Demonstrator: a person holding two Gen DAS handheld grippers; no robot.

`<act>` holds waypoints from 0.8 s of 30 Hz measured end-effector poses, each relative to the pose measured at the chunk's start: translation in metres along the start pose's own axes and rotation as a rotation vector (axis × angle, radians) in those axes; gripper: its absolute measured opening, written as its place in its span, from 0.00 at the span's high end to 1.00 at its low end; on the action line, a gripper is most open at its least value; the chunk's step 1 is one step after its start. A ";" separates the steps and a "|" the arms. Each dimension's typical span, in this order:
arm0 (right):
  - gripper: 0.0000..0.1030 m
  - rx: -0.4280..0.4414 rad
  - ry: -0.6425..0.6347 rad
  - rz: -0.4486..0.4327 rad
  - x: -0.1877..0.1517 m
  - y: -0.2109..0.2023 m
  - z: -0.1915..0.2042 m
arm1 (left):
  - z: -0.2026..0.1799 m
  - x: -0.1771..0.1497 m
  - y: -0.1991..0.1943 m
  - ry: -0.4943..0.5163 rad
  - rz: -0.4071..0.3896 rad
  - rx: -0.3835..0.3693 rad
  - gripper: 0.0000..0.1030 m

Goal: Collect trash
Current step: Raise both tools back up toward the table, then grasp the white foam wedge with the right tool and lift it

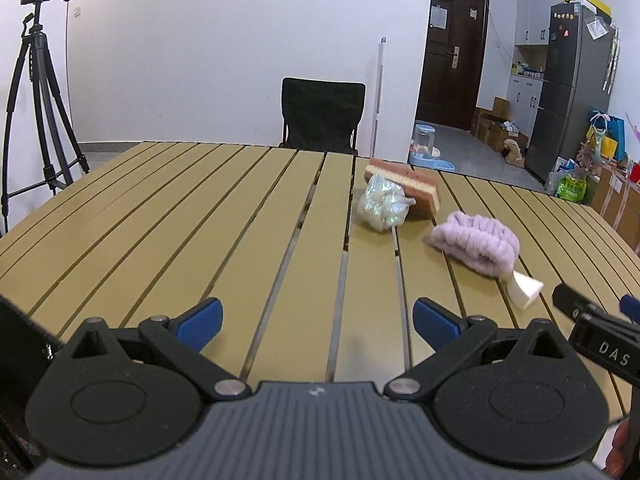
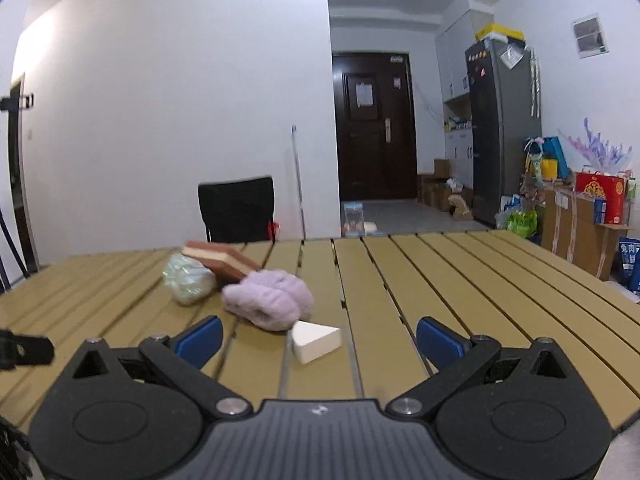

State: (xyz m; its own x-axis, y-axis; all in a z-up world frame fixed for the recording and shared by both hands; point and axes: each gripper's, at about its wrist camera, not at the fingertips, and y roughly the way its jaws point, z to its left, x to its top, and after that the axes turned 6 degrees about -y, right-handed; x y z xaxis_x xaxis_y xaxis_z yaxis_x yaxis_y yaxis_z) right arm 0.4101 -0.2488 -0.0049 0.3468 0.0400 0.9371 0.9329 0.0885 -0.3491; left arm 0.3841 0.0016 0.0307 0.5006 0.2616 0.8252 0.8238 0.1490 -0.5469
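On the slatted tan table [image 1: 200, 216] lie a crumpled shiny plastic wrapper [image 1: 382, 208], a brown and cream sponge block [image 1: 416, 184], a fluffy lilac cloth [image 1: 476, 242] and a white wedge [image 1: 524, 290]. My left gripper [image 1: 318, 318] is open and empty over the table's near middle, short of the wrapper. My right gripper [image 2: 319, 340] is open and empty, with the white wedge [image 2: 316, 340] just ahead between its blue fingertips. The right view also shows the lilac cloth [image 2: 268, 294], the wrapper [image 2: 188, 280] and the sponge block [image 2: 224, 262]. The right gripper's body shows at the left view's right edge [image 1: 600, 340].
A black chair [image 1: 322, 114] stands at the table's far side. A camera tripod [image 1: 36, 92] stands at the left. A grey fridge [image 2: 504, 128], boxes and bags [image 2: 584, 216] line the right wall. A dark door [image 2: 374, 128] is beyond.
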 end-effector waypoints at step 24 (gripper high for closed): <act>0.68 0.043 0.073 0.236 0.008 0.112 0.000 | -0.029 0.007 0.053 -0.009 0.028 -0.015 0.00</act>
State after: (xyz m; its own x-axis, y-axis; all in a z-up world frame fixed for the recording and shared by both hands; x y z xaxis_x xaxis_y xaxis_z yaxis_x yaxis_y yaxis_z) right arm 0.5172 -0.2386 -0.0363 0.5620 -0.0075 0.8271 0.8209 0.1281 -0.5566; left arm 0.4385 -0.0165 0.0114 0.5209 0.2742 0.8083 0.8136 0.1269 -0.5674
